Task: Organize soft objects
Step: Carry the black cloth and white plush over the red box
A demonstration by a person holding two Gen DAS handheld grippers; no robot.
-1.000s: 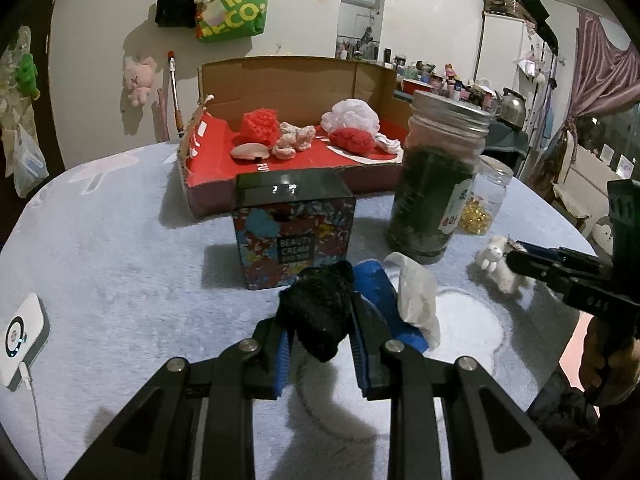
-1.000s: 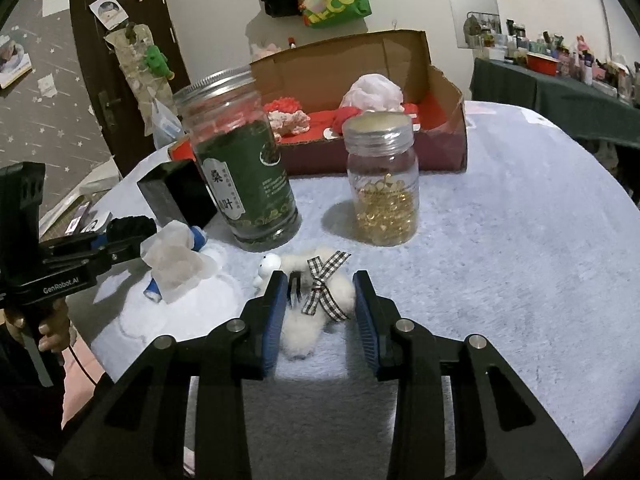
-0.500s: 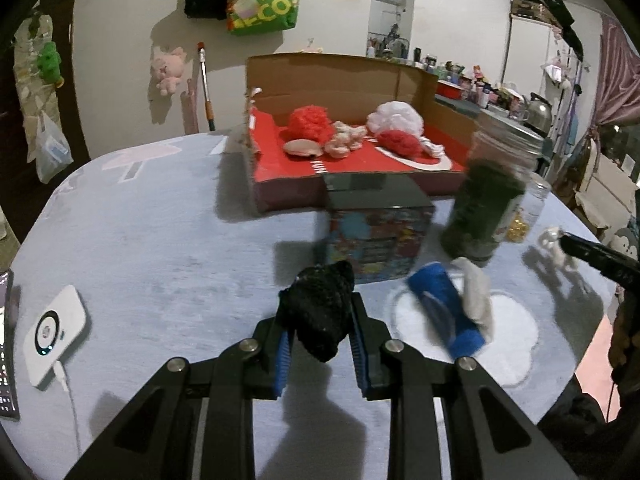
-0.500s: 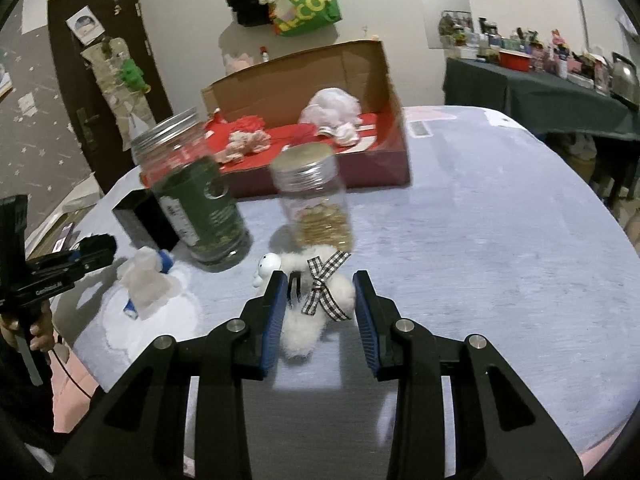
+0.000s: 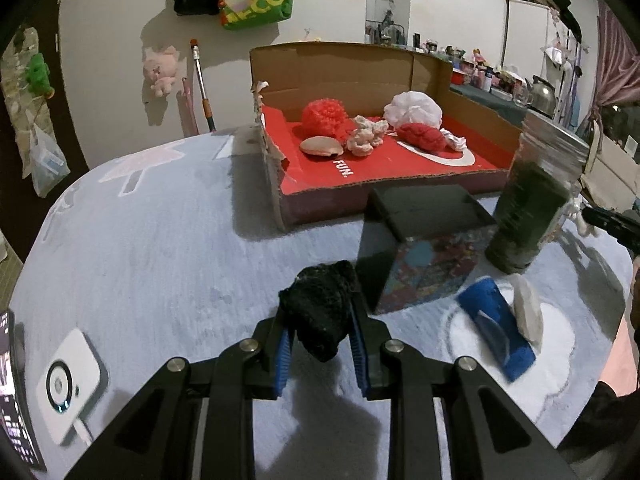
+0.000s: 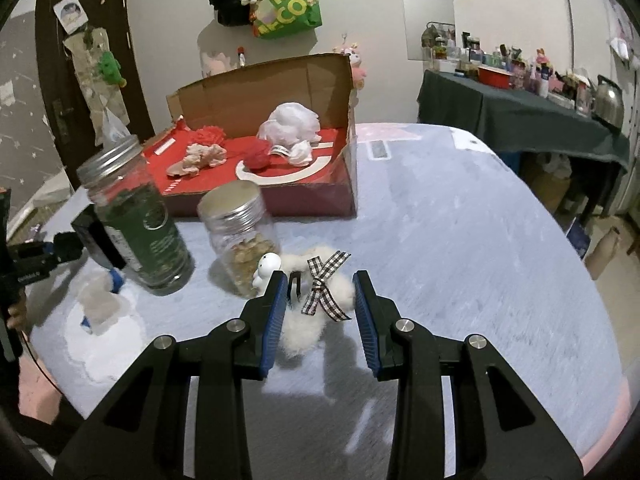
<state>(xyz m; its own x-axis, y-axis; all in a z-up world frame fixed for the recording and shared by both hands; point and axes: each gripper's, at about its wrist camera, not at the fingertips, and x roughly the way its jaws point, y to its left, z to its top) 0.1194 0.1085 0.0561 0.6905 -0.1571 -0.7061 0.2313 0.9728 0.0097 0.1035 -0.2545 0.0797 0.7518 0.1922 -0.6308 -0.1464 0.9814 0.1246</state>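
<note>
My left gripper [image 5: 320,312] is shut on a black fuzzy soft lump [image 5: 320,312], held above the grey table cover. A white fluffy toy with a checked bow [image 6: 316,300] is clamped in my right gripper [image 6: 320,292], lifted over the table. The open cardboard box with a red floor [image 5: 400,168] stands at the back of the table and holds a red pompom [image 5: 323,114], a white puff [image 5: 414,106], a red ball [image 5: 424,136] and pinkish soft bits [image 5: 366,138]. From the right wrist, the same box [image 6: 280,184] lies ahead to the left.
A patterned black-lidded box [image 5: 424,248], a tall green-filled jar [image 5: 532,216] and a small jar of golden bits [image 6: 240,232] stand between the grippers and the box. A blue pack with a tissue [image 5: 500,328] lies right. A white device [image 5: 68,380] sits left.
Both grippers have travelled across the table with their loads still held. The left view swung left, shifting box and jar rightward. The right view rose and moved right, with the jars now left.
</note>
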